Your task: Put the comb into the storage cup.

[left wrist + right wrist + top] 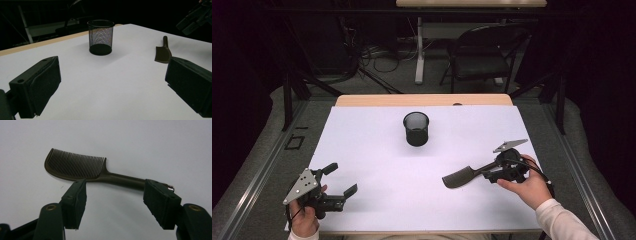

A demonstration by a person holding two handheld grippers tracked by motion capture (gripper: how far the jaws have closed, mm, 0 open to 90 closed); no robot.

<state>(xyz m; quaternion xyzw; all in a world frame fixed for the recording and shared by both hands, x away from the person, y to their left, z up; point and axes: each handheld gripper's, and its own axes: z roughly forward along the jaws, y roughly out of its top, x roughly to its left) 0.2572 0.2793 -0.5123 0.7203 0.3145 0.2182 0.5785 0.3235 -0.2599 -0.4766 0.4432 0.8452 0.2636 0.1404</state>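
The right gripper [115,202] shows the comb's [82,168] thin teeth, its 2 jaws apart, gripping nothing. At lower left in the high view, the left gripper [339,179] gapes wide, empty.

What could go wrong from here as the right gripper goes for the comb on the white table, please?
The right gripper has its jaws apart, lined up along the comb rather than across it, so closing now might only nudge it or catch an end. The comb lies flat on the table, so the pads may slide over the thin handle. If it is meant for the mesh cup, a loose grip could drop it on the way.
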